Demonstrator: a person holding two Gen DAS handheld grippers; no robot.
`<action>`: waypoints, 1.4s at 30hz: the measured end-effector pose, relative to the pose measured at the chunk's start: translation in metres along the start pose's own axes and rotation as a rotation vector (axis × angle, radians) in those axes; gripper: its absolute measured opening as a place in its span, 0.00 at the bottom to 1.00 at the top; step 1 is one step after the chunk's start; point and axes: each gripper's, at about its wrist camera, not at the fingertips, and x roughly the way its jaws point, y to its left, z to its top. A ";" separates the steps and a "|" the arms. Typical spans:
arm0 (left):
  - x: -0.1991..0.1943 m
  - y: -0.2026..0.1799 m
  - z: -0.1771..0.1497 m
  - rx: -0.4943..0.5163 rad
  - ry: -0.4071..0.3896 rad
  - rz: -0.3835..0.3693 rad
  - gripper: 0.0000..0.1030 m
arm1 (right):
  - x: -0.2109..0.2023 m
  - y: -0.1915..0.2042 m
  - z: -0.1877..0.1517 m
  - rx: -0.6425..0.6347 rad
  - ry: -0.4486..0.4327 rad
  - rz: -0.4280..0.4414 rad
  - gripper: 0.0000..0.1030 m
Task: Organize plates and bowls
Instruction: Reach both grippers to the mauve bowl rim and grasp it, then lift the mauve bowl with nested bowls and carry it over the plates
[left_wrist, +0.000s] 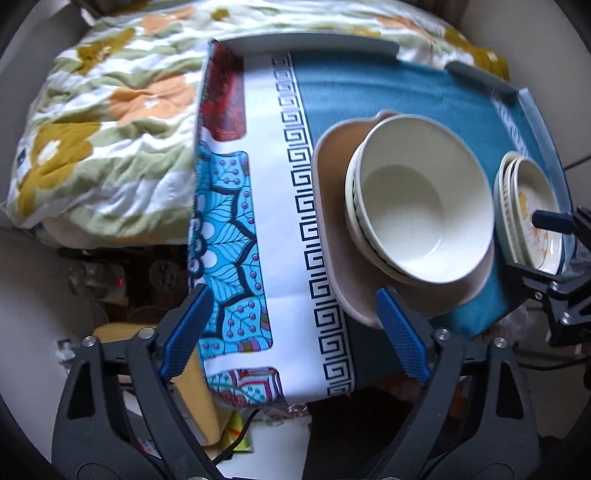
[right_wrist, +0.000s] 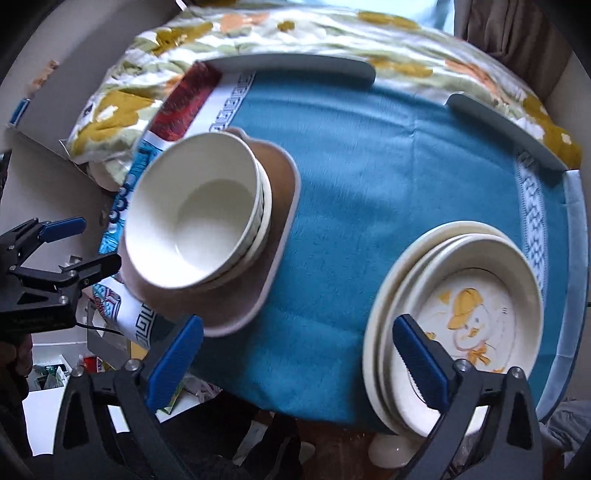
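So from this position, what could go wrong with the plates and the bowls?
1. The plate stack seems to reach past the near table edge; a push from the right tool might tip it off.
2. The stacked bowls sit unevenly on the brown tray, so lifting the tray may make them slide.
3. The tray's near corner also seems to overhang the tablecloth edge.

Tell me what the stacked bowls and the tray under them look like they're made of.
Stacked bowls: probably glazed ceramic or melamine, smooth cream surface with a soft sheen.
Tray: likely matte plastic or silicone, flat pinkish-brown, no shine, rounded lip.
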 end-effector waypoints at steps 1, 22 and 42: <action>0.004 0.000 0.002 0.010 0.009 -0.003 0.83 | 0.002 0.002 0.002 -0.003 0.012 -0.006 0.82; 0.060 -0.017 0.017 0.134 0.005 -0.111 0.18 | 0.056 0.015 0.010 -0.086 -0.012 0.076 0.16; 0.038 -0.041 0.016 0.272 -0.134 -0.003 0.10 | 0.047 0.023 0.004 -0.173 -0.127 0.034 0.12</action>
